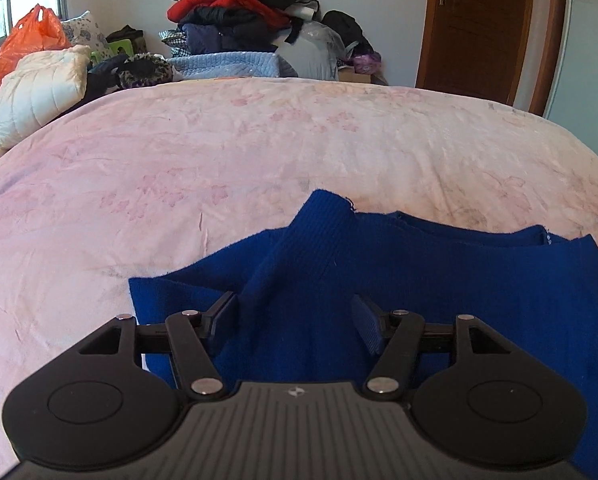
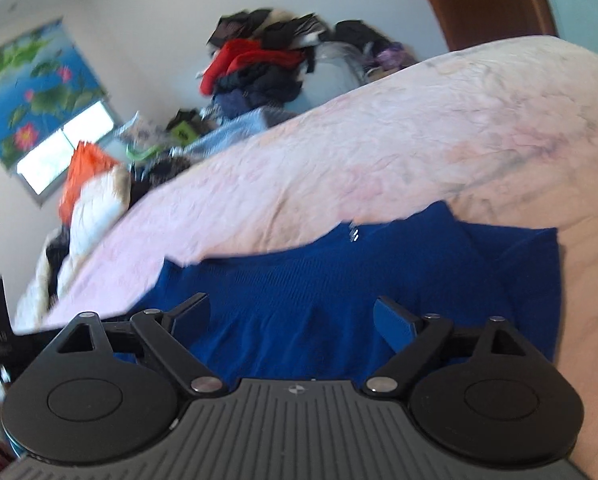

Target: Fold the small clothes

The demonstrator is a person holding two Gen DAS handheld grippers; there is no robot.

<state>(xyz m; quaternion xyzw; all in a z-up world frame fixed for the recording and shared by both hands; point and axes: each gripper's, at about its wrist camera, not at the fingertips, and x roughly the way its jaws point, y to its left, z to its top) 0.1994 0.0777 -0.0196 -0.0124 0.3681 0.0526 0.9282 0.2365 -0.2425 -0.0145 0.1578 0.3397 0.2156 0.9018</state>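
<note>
A small royal-blue knit garment (image 1: 439, 280) lies spread on the pink floral bed cover (image 1: 259, 152). One sleeve or flap is folded inward across it. My left gripper (image 1: 295, 312) is open, low over the garment's left part, with its fingers on either side of the folded ridge. The garment also shows in the right wrist view (image 2: 339, 272). My right gripper (image 2: 291, 316) is open and empty just above the blue cloth, and the view is tilted.
A pile of red and dark clothes (image 1: 243, 12) stands beyond the bed's far edge. A cream quilted cushion (image 1: 35, 88) and an orange bag (image 1: 23, 44) sit at the left. A brown door (image 1: 479, 28) is at the right.
</note>
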